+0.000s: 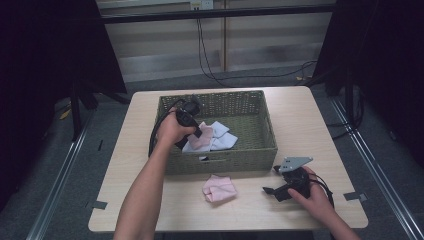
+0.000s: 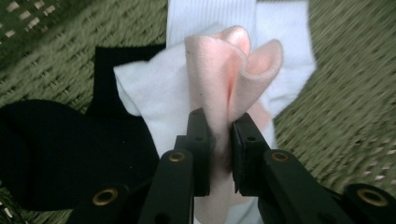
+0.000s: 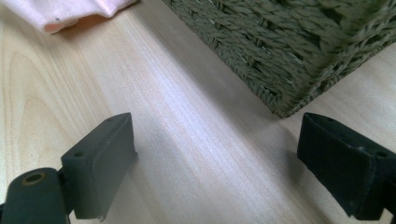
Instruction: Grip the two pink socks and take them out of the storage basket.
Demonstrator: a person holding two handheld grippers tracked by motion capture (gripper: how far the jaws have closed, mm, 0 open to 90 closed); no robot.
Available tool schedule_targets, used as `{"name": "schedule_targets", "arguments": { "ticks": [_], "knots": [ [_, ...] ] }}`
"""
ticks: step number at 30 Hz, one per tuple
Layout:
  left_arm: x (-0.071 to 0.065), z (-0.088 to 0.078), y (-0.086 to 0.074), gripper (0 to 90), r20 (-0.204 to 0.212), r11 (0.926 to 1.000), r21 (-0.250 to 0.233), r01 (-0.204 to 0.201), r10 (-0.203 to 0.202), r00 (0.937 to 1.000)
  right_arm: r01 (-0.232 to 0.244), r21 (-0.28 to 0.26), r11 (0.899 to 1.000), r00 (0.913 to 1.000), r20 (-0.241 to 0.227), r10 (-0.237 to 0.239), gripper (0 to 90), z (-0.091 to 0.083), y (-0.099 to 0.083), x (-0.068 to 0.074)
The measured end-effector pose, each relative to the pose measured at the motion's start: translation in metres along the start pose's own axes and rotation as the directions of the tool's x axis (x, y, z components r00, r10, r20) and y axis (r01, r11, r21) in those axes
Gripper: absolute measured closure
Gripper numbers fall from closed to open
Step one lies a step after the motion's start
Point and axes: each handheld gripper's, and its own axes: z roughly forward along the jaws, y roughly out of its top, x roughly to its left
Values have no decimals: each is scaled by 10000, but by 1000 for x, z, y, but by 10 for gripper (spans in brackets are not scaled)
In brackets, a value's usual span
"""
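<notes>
Left gripper view: left tongs (image 2: 220, 122) clamped on pink sock (image 2: 224, 70); right tongs (image 3: 215, 163) wide, empty.

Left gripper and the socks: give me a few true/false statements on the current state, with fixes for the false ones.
1. The left gripper is shut on a pink sock inside the woven basket. True.
2. The right gripper holds a pink sock. False: its jaws stand open over the bare table, with nothing between them.
3. A second pink sock lies on the table in front of the basket. True.
4. The basket holds pink socks alone. False: white socks and a black sock lie there too.
</notes>
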Motion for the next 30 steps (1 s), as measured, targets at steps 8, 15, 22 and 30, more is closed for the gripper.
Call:
{"name": "schedule_targets", "arguments": {
  "ticks": [8, 15, 22, 30],
  "knots": [
    [1, -21, 0, 795, 119, 9995, -126, 273, -272, 9996, 7, 4, 10000, 10000, -12, -7, 106, 0, 0, 0],
    [-2, -39, 0, 795, 226, 9989, -152, 436, -433, 9988, 51, -30, 10000, 10000, 10, -51, 106, 0, 0, 0],
    [-5, -58, -2, 795, 456, 9987, -301, 420, -406, 9981, 11, -6, 10000, 10000, -19, -11, 106, 0, 0, 0],
    [-6, -67, -5, 796, 440, 9982, -289, 519, -506, 9977, 14, -6, 10000, 10000, -16, -14, 106, 0, 0, 0]
  ]
}}
